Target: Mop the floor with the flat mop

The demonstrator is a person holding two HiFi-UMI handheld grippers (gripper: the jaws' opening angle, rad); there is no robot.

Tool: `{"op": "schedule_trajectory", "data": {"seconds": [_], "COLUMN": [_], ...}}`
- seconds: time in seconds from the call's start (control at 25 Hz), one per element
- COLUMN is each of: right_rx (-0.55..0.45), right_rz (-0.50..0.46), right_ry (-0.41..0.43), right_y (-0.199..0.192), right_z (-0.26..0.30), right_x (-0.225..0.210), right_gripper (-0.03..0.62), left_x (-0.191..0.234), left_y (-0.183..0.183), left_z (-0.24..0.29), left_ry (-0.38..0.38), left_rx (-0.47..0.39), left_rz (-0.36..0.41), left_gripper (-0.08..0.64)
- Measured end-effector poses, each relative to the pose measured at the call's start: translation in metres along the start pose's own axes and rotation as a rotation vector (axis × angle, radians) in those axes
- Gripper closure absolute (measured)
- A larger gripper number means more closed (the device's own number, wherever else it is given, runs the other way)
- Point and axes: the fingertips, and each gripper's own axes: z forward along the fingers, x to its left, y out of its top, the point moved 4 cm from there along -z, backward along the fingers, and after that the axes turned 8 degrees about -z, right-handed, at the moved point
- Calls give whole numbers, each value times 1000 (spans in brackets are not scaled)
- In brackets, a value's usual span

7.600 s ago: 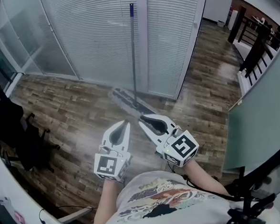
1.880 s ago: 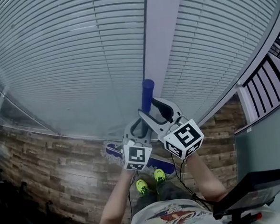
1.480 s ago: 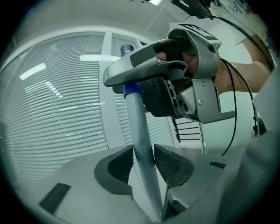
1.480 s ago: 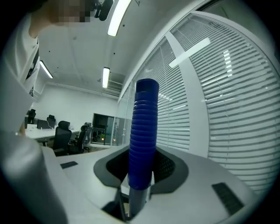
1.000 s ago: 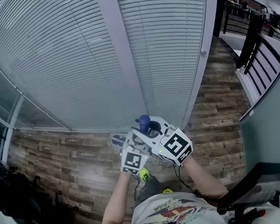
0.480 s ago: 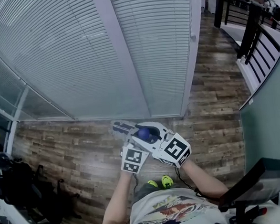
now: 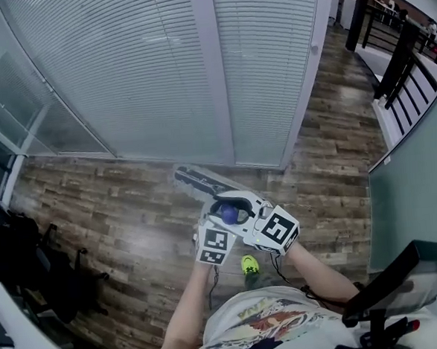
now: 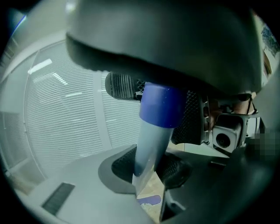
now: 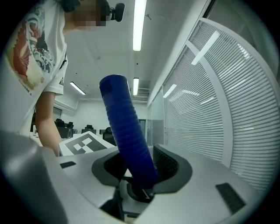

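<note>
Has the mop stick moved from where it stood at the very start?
Yes. The long grey mop pole with a blue grip has come away from the white window post it leaned on; its top now tilts toward the person.

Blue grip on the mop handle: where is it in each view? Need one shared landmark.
Head view: blue grip just below centre, seen end-on.
Left gripper view: blue grip just above centre.
Right gripper view: blue grip centre, leaning left.
Shared landmark: slatted blinds, top of head view, left in left gripper view, right in right gripper view.
</note>
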Motion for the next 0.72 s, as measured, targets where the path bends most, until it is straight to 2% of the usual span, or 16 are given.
{"op": "schedule_trajectory", "data": {"seconds": [0.32, 0.44, 0.72], "right_rx": [61, 70, 67], "right_rz": [-36, -86, -110], "right_ry": [58, 95, 142], "right_y": [-1, 2, 17], "right_z": [-29, -44, -94], "right_x": [130, 175, 261], "right_gripper": [440, 440, 439], "left_x": [-64, -92, -165], "left_y": [-49, -62, -77], "left_z": [-101, -138, -205], "left_ry": [33, 53, 72], "left_rx": [-57, -63, -71], "left_rz": [-45, -62, -66], "left_gripper": [460, 460, 459]}}
